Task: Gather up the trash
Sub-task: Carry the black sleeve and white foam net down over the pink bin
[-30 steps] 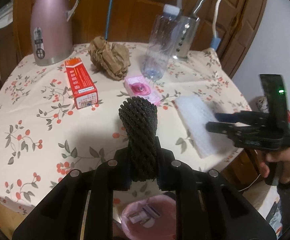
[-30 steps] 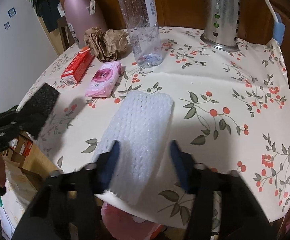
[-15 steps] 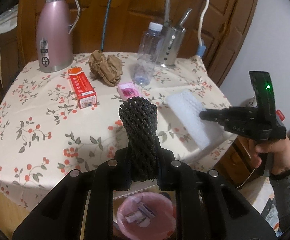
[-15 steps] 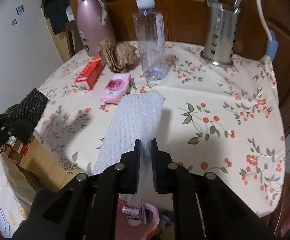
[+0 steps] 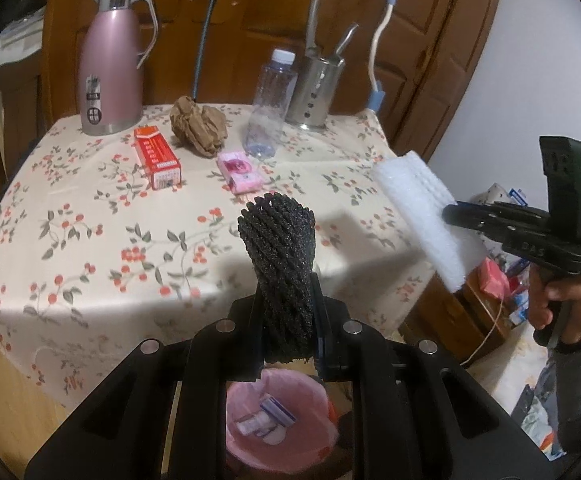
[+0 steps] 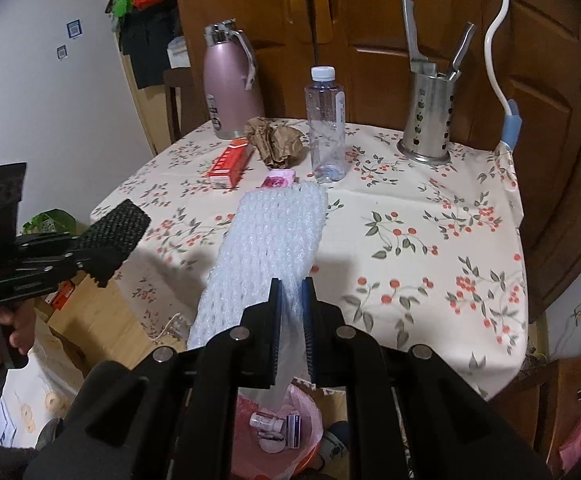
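Your left gripper [image 5: 288, 320] jaws pinch the black foam net [image 5: 278, 240]; your right gripper [image 6: 290, 320] jaws clamp the white foam net [image 6: 266, 240]. Both nets hang off the counter [image 5: 90, 216] edge, above the pink-lined bin [image 5: 278, 420]. Risk: light, springy foam may drift past the rim on release.

Two foam nets [image 5: 277, 248] [image 6: 266, 248], one bottle [image 5: 270, 110] — one thermos [image 5: 110, 66]
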A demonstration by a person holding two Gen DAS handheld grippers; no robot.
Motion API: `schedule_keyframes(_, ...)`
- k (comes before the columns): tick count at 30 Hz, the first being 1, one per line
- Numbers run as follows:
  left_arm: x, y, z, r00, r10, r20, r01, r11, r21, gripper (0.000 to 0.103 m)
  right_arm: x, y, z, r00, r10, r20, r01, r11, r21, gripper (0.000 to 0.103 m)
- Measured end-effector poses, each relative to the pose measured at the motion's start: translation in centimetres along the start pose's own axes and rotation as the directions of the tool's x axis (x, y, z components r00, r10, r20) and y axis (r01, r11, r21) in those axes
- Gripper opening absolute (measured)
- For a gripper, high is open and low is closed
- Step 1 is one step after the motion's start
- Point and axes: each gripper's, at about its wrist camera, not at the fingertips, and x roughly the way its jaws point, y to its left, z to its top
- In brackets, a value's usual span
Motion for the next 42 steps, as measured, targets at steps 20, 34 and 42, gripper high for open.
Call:
schedule_keyframes(20, 0.1, -1.0, -9.2, 0.993, -0.056, -0.108, 0.051, 0.998, -0.048, 0.018, -1.2, 3.4, -9.5, 0.994, 0.052, -0.099, -0.052, 0.999, -0.001, 0.01)
schedule_keyframes(34, 3.8, -0.3, -14.7, 0.972, -0.057, -0.228, 0.039, 0.996, -0.081, 0.018, 3.0, 3.9, -15.0, 0.971, 0.069, -0.229, -0.062, 0.997, 0.035, 0.01)
schedule_keyframes(42, 6.6, 0.2, -17.3, 0.953, -0.058, -0.297, 0.03, 0.995, -0.097, 0.018, 5.8, 3.7, -18.1, 0.949, 0.073, -0.306, -0.059, 0.997, 0.055, 0.01)
